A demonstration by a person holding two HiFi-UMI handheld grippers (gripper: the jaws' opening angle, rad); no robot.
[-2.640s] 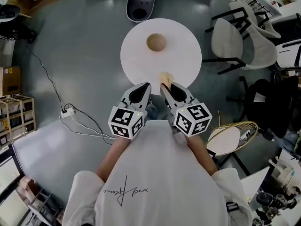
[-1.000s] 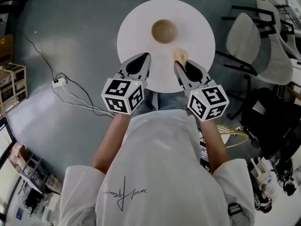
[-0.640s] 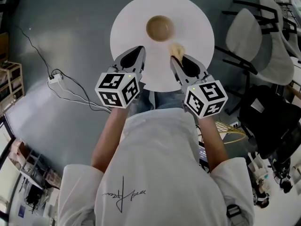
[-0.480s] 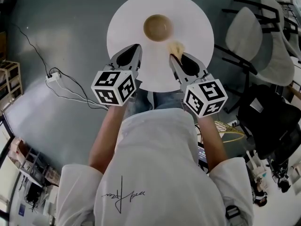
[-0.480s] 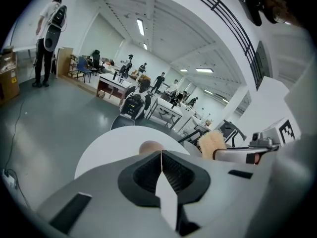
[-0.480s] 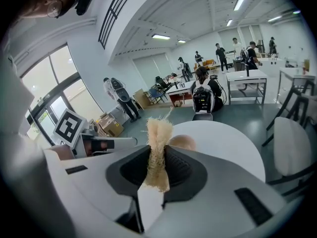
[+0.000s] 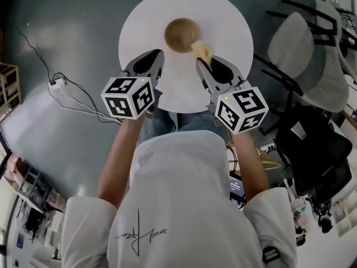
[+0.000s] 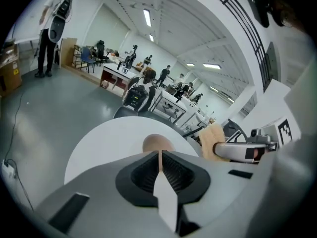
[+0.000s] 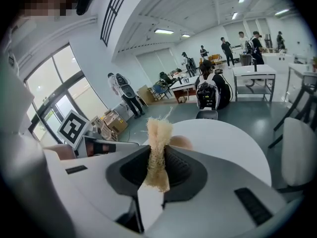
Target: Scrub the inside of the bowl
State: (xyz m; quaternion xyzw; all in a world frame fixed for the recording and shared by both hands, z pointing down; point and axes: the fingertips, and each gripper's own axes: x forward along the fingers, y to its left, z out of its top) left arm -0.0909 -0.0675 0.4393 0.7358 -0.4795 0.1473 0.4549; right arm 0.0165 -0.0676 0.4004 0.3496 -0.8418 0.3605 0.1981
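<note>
- Head view is showing the bowl [image 7: 182, 35] standing upright on the far half of the round white table [image 7: 134, 15], with both grippers reaching in over the near edge.
- The right gripper [image 7: 201, 65] is clamping a tan, fibrous scrubber [image 7: 202, 50]. In the right gripper view the fibres are being squeezed between the pads and are sticking out past the tips.
- The left gripper [image 7: 156, 57] is carrying nothing. Its jaws are pressing flat against each other, and it is hovering near the bowl's near-left side, apart from it.
- Over the last couple of seconds the scrubber has been travelling from the table's near edge toward the bowl. Half a second ago it was lying just beside the bowl, and now its tip is overlapping the near-right rim.
- The approach is likely ending, with scrubbing not yet begun, since the scrubber is still needing to dip into the hollow.
- Nothing is bracing the bowl, so it may be sliding once rubbing starts.
</note>
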